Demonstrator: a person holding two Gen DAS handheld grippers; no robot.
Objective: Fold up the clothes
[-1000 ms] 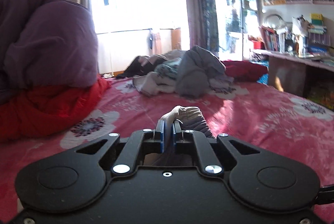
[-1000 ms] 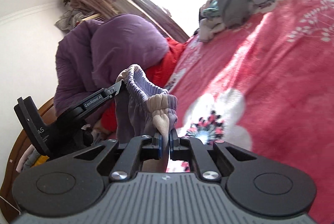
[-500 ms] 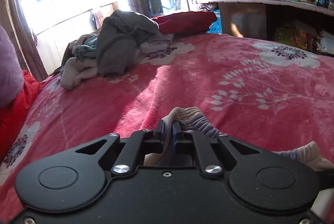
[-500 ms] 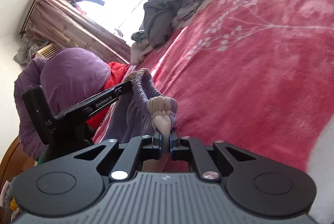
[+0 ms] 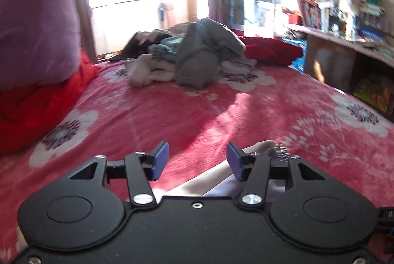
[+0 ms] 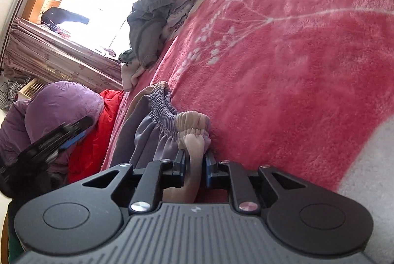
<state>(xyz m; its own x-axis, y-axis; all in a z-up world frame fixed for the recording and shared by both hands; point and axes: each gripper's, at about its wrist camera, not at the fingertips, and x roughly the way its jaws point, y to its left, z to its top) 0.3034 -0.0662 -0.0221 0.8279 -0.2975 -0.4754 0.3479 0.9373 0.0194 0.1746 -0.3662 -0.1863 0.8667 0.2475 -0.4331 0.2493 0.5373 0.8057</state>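
Observation:
A purple and beige garment with a gathered elastic waistband [image 6: 170, 116] lies on the pink flowered bed cover [image 6: 283, 67]. My right gripper [image 6: 194, 160] is shut on the beige end of the waistband, low over the bed. My left gripper [image 5: 197, 160] is open and empty; the garment [image 5: 261, 148] lies just below and to the right of its right finger. The left gripper also shows blurred at the left of the right wrist view [image 6: 61, 138], apart from the garment.
A heap of grey and white clothes [image 5: 194, 59] lies at the far side of the bed. A purple duvet [image 5: 34, 32] on a red quilt [image 5: 37, 101] sits at the left. A red cushion [image 5: 270, 50] and a cluttered shelf [image 5: 344, 25] stand at the right.
My left gripper has opened and let go of the waistband, then drawn back to the left. My right gripper keeps its hold and the garment has come down onto the bed.

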